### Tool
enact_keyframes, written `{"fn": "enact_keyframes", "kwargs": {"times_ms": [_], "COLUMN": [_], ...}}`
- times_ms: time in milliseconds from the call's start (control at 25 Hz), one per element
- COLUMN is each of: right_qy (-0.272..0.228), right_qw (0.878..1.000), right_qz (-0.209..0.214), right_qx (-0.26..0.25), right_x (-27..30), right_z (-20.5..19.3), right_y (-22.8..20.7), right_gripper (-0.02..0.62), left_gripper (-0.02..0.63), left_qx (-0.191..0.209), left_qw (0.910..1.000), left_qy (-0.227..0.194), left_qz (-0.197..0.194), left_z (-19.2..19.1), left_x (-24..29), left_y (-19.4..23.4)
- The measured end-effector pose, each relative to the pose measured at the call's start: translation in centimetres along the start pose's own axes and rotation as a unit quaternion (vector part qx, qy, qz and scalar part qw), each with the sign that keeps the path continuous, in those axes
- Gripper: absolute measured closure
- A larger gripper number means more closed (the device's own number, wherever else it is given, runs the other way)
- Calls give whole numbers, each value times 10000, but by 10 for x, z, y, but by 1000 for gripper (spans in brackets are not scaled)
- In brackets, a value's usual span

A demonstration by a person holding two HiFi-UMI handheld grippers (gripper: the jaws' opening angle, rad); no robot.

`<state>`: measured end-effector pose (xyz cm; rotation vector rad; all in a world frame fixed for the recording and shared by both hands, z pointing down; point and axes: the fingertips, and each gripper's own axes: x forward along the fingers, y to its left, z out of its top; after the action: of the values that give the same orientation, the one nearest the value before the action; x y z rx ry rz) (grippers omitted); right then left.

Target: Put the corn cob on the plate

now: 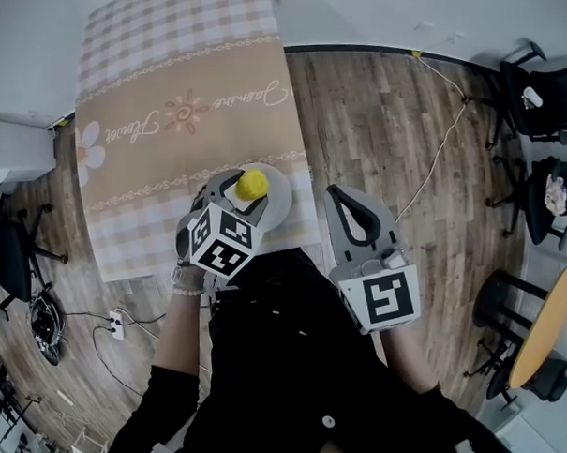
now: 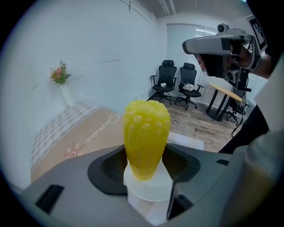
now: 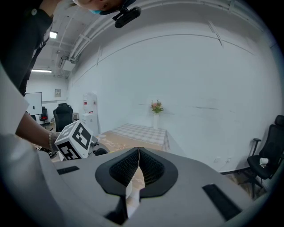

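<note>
The yellow corn cob (image 1: 252, 183) stands upright between the jaws of my left gripper (image 1: 240, 191), which is shut on it. It hangs just over a white plate (image 1: 282, 202) at the near right edge of the table (image 1: 167, 132). In the left gripper view the corn cob (image 2: 146, 131) fills the middle, my left gripper (image 2: 146, 155) clamps its lower end, and the plate (image 2: 151, 189) lies right beneath. My right gripper (image 1: 338, 196) is off the table's right side over the floor, shut and empty. In its own view the right gripper (image 3: 139, 153) has its jaws pressed together.
A beige checked cloth with flower prints covers the table. A vase of flowers (image 3: 155, 108) stands at its far end. A cable (image 1: 440, 158) runs across the wooden floor. Office chairs (image 1: 531, 97) and a round wooden table (image 1: 541, 332) stand to the right.
</note>
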<state>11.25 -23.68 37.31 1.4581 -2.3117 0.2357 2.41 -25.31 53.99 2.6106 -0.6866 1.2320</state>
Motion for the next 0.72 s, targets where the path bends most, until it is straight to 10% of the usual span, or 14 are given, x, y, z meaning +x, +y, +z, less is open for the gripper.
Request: {"fn": "enact_keyframes", "kwargs": {"times_ms": [720], "right_qy": [100], "right_qw": [9997], "right_qz": [-165], "right_qx": [119], "right_x": [-5], "right_z": [-9], "right_y": [-13], "right_gripper": [554], "left_gripper": [351], "left_qx": [1632], "left_qw": [9832], "left_qy": [723], "left_qz": [-392], "left_z": [-4], "left_x": [43], "left_y": [-37]}}
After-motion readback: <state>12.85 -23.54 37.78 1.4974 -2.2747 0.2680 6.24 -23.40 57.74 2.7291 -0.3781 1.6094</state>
